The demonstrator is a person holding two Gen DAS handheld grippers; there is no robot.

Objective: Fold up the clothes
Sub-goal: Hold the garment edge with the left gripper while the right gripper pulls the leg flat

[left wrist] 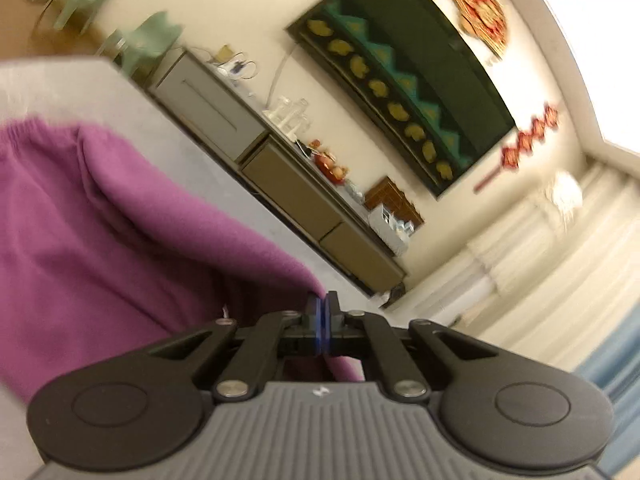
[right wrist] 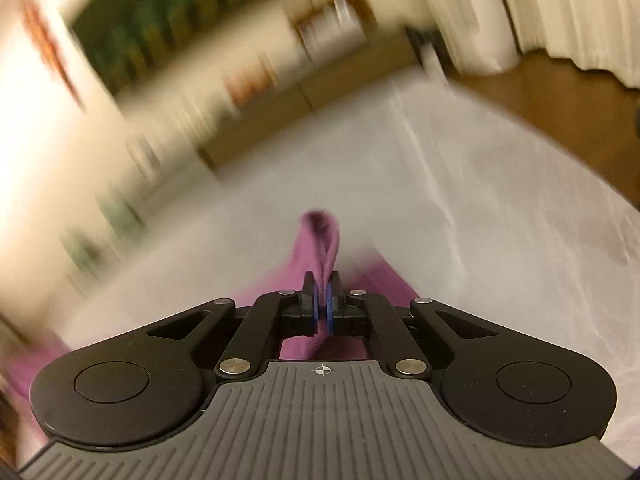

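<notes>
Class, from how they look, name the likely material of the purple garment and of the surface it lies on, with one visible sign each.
Purple garment: soft matte knit, perhaps cotton or fleece; it drapes in rounded folds, with a gathered edge. Table surface: pale grey, faintly veined, possibly stone or a plastic cover; blur leaves it open.

Bare tabletop (right wrist: 460, 208) beyond garment (right wrist: 320, 236)

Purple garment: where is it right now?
The purple garment lies on the white table, left in the left wrist view, pinched by the left claw and right claw.
</notes>
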